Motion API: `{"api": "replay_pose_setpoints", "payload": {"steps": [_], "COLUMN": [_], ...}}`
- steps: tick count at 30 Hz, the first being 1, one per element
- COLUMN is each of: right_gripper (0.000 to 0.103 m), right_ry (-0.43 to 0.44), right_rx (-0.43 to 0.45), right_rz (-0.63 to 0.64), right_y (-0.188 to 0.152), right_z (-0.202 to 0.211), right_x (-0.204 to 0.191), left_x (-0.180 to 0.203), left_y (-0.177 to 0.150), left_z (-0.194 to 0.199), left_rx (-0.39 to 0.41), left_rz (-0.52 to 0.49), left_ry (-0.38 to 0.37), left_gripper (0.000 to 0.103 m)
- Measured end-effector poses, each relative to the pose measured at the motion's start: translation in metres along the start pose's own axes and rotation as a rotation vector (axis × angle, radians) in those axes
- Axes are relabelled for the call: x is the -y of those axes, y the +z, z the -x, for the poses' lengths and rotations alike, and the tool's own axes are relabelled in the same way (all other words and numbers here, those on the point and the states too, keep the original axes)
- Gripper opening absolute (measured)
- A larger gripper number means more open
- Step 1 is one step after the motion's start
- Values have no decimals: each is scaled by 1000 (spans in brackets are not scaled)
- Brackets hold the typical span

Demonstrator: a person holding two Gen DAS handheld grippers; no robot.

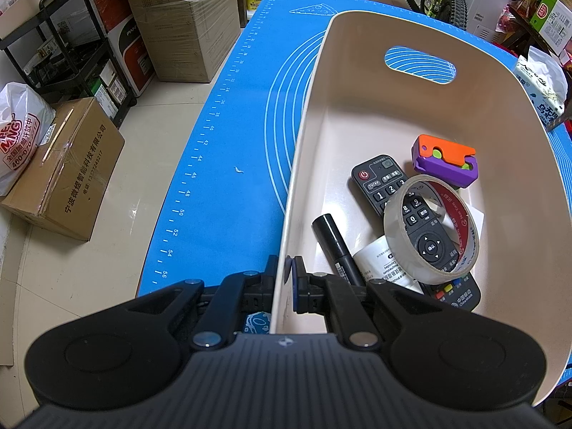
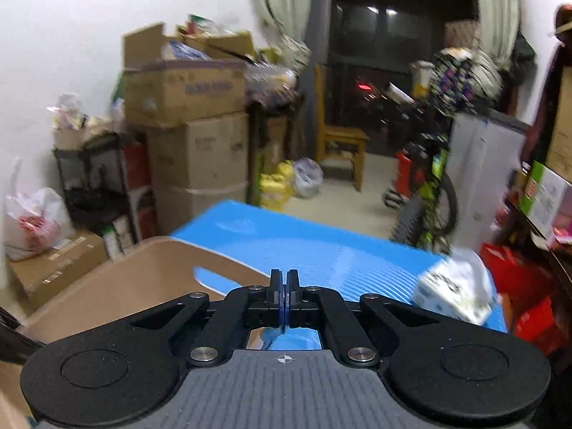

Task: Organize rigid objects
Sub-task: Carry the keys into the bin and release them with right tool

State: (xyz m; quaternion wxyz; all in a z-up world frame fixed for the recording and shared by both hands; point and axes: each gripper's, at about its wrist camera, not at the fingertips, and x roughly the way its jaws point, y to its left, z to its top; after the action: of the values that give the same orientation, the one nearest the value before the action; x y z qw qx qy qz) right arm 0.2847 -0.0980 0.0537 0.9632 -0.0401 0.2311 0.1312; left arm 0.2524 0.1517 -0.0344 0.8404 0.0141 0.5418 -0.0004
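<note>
A beige bin (image 1: 314,82) with a handle slot stands on the blue mat (image 1: 246,114). Inside it lie a black remote (image 1: 397,200), a roll of clear tape (image 1: 430,227) resting on the remote, a black marker (image 1: 338,246), a white label card (image 1: 384,262) and an orange and purple toy (image 1: 445,159). My left gripper (image 1: 284,268) is shut on the bin's near left wall, one finger outside and one inside. In the blurred right wrist view my right gripper (image 2: 284,279) is shut with nothing in it, raised over the mat (image 2: 321,254) beside the bin (image 2: 118,279).
A tissue pack (image 2: 454,296) lies at the mat's right edge, also in the left wrist view as the tissue pack (image 1: 541,85). Cardboard boxes (image 1: 60,168), a black shelf rack (image 1: 71,53) and a plastic bag (image 1: 18,132) stand on the floor to the left. A bicycle (image 2: 429,193) and wooden chair (image 2: 339,146) lie beyond.
</note>
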Motion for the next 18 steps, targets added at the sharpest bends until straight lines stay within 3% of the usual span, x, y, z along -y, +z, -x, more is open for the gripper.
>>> {"api": "replay_pose_setpoints", "payload": {"steps": [9,18], "right_gripper": [13,13], "right_ry": [115,159], "right_rx": [-5,-167], "right_rz": [32,77], "right_y": [15,-4], "right_z": [-6,-38], "right_x": [-43,-81], "left_x": [1,1], "left_y": [0,0], "left_z": [0,-1], "left_rx": [0,0], "left_rz": [0,-1], "left_ry": [1,2], "left_gripper": [8,8]}}
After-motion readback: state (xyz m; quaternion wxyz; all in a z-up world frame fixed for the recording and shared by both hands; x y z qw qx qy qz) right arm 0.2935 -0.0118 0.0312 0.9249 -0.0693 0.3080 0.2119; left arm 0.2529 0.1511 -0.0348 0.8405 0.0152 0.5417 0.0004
